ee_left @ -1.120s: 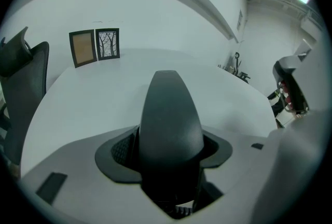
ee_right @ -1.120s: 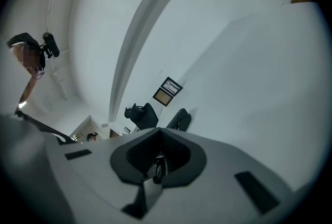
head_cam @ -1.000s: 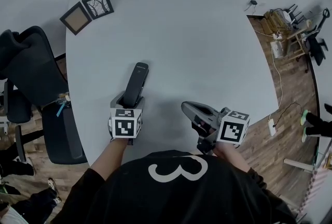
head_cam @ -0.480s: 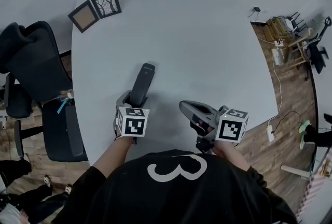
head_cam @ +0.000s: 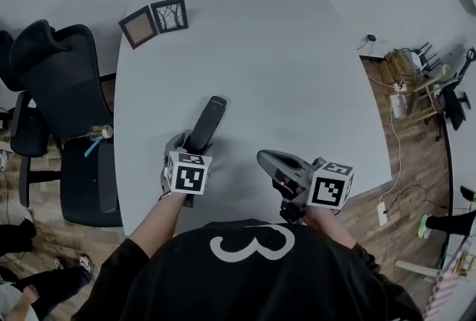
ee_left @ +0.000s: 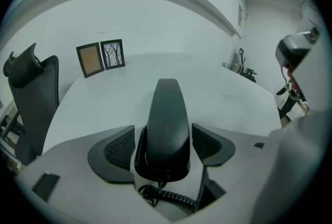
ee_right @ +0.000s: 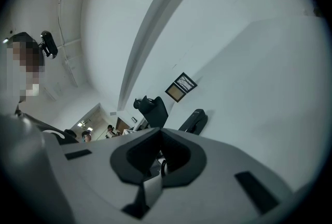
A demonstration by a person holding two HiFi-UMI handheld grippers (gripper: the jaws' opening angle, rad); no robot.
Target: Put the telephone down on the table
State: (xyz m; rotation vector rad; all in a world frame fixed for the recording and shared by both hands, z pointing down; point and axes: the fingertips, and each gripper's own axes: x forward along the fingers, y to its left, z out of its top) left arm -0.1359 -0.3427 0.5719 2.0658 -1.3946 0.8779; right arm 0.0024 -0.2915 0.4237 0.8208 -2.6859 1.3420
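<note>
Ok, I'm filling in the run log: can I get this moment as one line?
left gripper: open, jaws just opening, telephone between them, not gripped | telephone: resting on table | right gripper: shut, holding nothing

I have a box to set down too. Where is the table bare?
Bare: the whole middle and right of the table, from the two picture frames across to the right edge. Crowded: the near left, where the telephone lies between the left gripper's just-opened jaws, with the right gripper beside it.
</note>
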